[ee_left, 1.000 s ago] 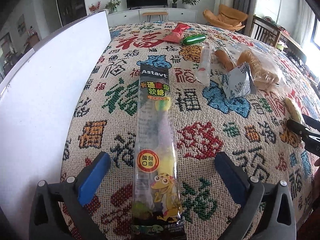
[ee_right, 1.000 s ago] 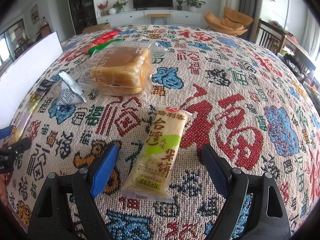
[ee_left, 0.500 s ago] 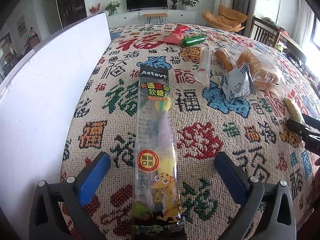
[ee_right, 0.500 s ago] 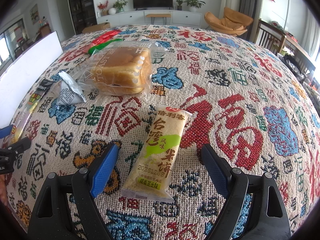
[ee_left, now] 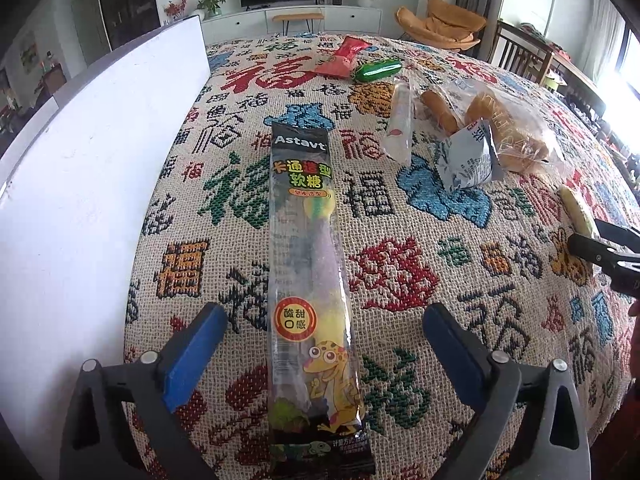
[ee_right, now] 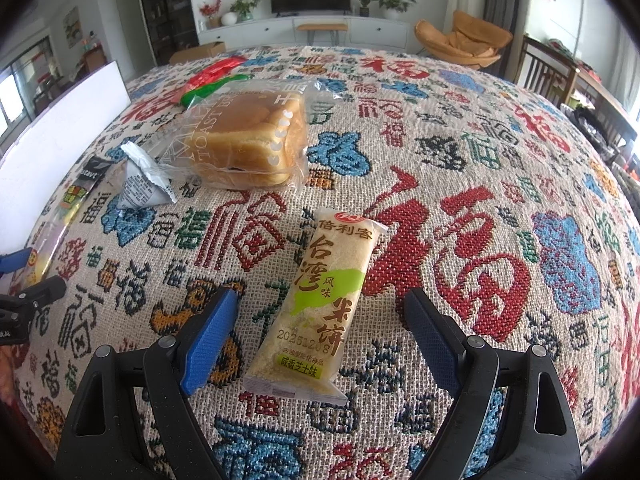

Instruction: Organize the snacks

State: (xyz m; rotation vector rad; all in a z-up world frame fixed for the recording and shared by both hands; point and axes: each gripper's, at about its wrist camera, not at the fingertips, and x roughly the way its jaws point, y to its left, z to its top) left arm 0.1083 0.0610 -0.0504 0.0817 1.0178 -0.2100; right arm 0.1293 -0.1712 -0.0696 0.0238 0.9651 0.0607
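Observation:
A long gummy candy pack (ee_left: 308, 264) with a yellow lizard on it lies lengthwise on the patterned tablecloth (ee_left: 400, 280). My left gripper (ee_left: 324, 316) straddles its near end. Its jaws are closing, and the blue pads still stand clear of the pack on both sides. In the right wrist view a yellow-green rice cracker pack (ee_right: 316, 312) lies between the fingers of my right gripper (ee_right: 320, 298), which is open and does not touch it. Further back lie a bag of toast bread (ee_right: 248, 140) and a silver triangular packet (ee_right: 140, 184).
A white board (ee_left: 80, 200) stands along the table's left edge. A red packet (ee_left: 344, 60), a green packet (ee_left: 376, 70) and a narrow clear pack (ee_left: 400, 124) lie at the far side. Chairs, a TV cabinet and plants stand beyond the table.
The left gripper's fingers have come slightly closer together around the candy pack. Nothing else has moved.

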